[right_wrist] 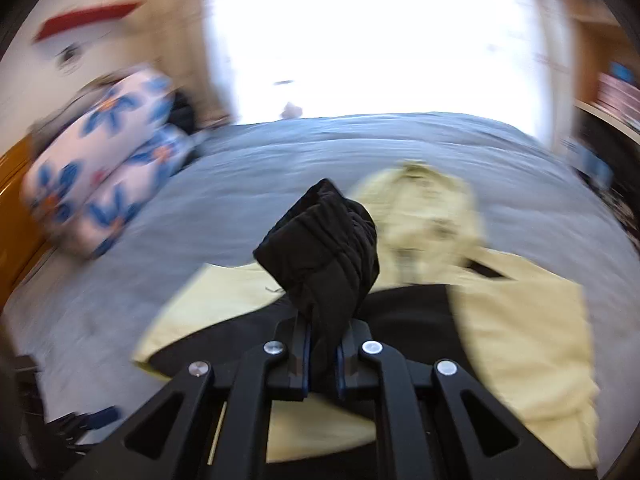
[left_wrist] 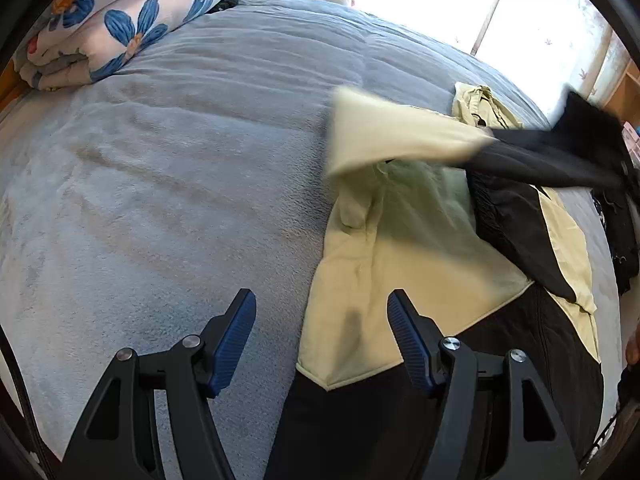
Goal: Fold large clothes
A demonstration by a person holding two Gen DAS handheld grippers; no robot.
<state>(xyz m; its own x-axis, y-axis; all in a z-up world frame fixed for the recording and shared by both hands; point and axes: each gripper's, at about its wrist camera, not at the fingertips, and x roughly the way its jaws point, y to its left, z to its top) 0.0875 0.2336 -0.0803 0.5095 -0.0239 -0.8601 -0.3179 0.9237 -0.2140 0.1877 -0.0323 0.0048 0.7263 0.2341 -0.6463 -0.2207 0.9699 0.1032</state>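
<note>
A pale yellow and black jacket [left_wrist: 360,280] lies spread on the right side of the bed. My left gripper [left_wrist: 320,300] hangs open just above the jacket's left edge, with nothing between its blue pads. One sleeve [left_wrist: 400,136] is lifted off the bed and stretches to the right, ending in black fabric. In the right wrist view my right gripper [right_wrist: 323,344] is shut on that black sleeve end [right_wrist: 320,240], which bunches up above the jaws. The jacket's body [right_wrist: 520,340] and its collar [right_wrist: 424,200] lie blurred beyond.
A grey-blue blanket [left_wrist: 180,160] covers the bed. A folded flowered quilt [left_wrist: 132,28] is stacked at the far left corner. Dark clothes [left_wrist: 620,232] lie at the bed's right edge. A bright window [left_wrist: 400,0] stands behind, with wooden shelving [left_wrist: 628,92] at the right.
</note>
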